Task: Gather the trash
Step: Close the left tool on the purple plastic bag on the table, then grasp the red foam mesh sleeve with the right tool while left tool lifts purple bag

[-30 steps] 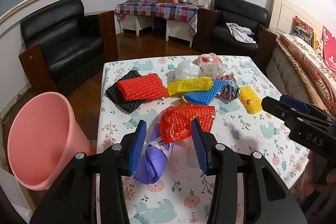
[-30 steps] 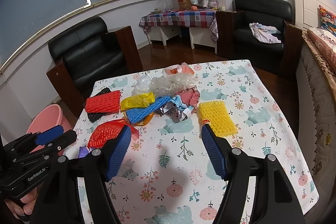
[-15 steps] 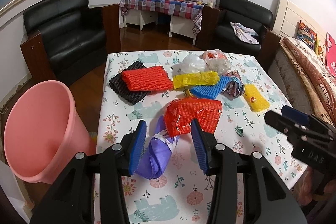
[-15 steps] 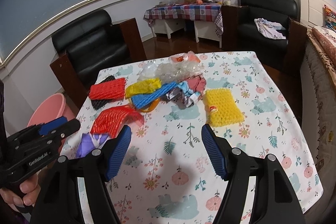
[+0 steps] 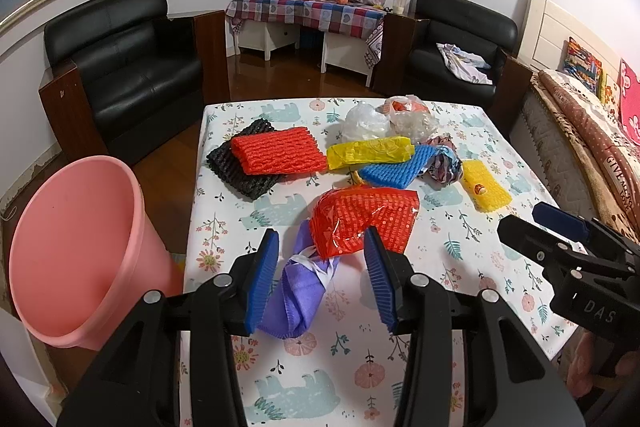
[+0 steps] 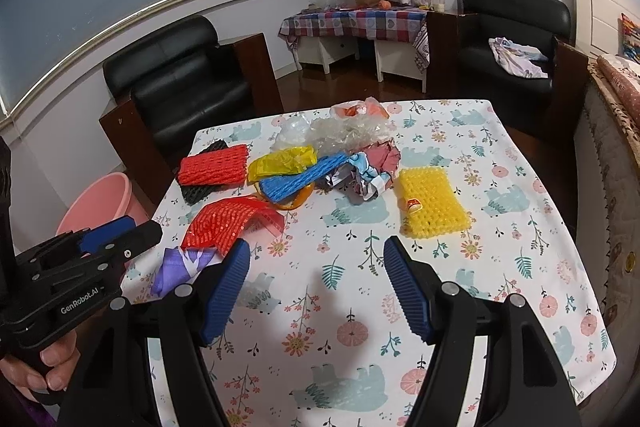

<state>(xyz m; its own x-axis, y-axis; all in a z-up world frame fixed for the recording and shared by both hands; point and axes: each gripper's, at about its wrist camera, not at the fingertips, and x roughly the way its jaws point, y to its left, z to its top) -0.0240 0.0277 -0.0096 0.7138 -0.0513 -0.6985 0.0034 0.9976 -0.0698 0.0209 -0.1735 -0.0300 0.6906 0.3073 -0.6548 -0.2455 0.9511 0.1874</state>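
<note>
Compared with half a second back, the left gripper point(image 5: 322, 275) has dropped a bit closer to the table, so the crumpled purple plastic bag point(image 5: 294, 297) near the table's left edge now sits right between its wide-spread blue fingers point(image 5: 262, 281), with nothing pinched. The shiny red perforated plastic bag point(image 5: 362, 221) lies just past it, overlapping the purple one's far end. The right gripper point(image 6: 316, 289) hasn't done much; it hovers over bare floral tablecloth point(image 6: 440, 307) with its fingers wide apart too, holding nothing. Readable text: "GenRobot.AI" on the left gripper's body in the right view, "DAS" on the right gripper's body in the left view. The rest of the trash is bunched toward the far half of the table: a red foam net sleeve point(image 5: 278, 151) on top of a black foam net point(image 5: 240, 169), a yellow plastic bag point(image 5: 368, 151), a blue foam net point(image 5: 394, 171), crumpled printed wrappers point(image 5: 442, 163), clear plastic bags point(image 5: 384, 119), and a yellow foam net with a small sticker point(image 5: 484, 187) nearer the right edge. The pink plastic bucket point(image 5: 76, 247) stands on the floor off the table's left edge.
</note>
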